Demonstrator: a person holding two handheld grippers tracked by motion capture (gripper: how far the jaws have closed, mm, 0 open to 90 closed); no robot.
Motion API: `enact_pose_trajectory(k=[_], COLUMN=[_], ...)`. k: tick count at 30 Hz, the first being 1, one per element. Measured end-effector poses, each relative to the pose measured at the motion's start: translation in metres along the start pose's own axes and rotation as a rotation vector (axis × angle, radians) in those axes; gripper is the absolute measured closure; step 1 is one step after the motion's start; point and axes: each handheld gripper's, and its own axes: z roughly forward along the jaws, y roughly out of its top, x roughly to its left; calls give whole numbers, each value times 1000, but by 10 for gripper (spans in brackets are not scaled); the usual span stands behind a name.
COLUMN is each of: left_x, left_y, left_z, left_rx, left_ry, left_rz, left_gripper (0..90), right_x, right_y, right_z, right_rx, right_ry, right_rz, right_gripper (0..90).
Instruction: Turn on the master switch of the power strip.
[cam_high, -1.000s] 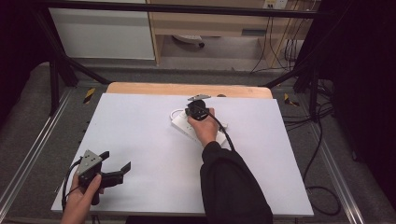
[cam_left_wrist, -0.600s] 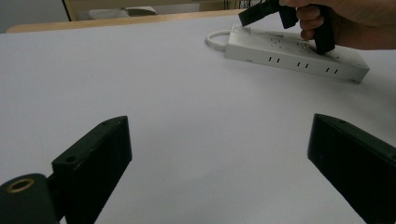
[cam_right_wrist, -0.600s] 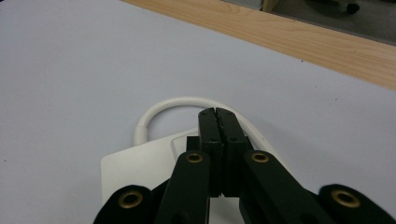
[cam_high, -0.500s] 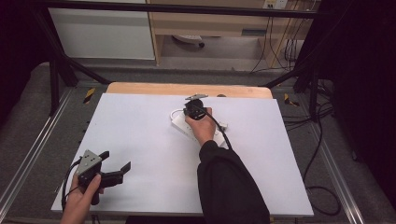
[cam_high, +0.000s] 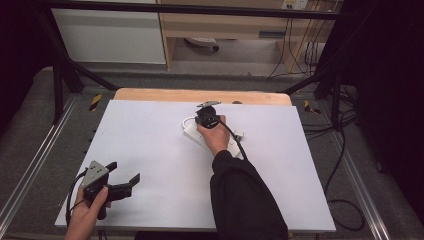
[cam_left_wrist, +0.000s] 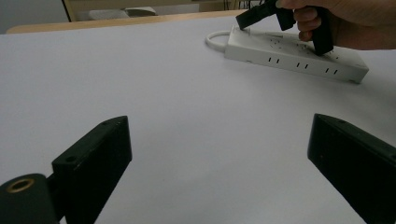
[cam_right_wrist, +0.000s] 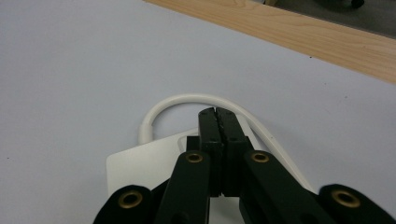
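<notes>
Near the left front corner of the white table we hold the left gripper low, its jaws spread wide with nothing between them, well apart from the work; toward the middle of the far side lies the white power strip, its cord looping off the end closest to the wooden edge; over that end we bring the right gripper, jaws pressed fully together and gripping nothing, the tips down at the strip's top face; we judge the step in hand to be pressing that end, perhaps a switch, though we cannot tell what lies under the tips; to do it well we push straight down and keep the strip from skating; bare table lies open all round, most of it at the left, while the right sleeve crosses the near middle.
</notes>
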Motion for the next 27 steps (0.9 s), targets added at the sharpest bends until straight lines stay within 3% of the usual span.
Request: enact_pose_trajectory(k=[27], left_x=[-1], left_y=[0], left_z=[0], left_rx=[4], left_ry=[2], left_rz=[2], left_gripper=[63], right_x=[-2], right_y=[2], right_z=[0], right_rx=[29], right_ry=[9], right_rz=[4], right_gripper=[900])
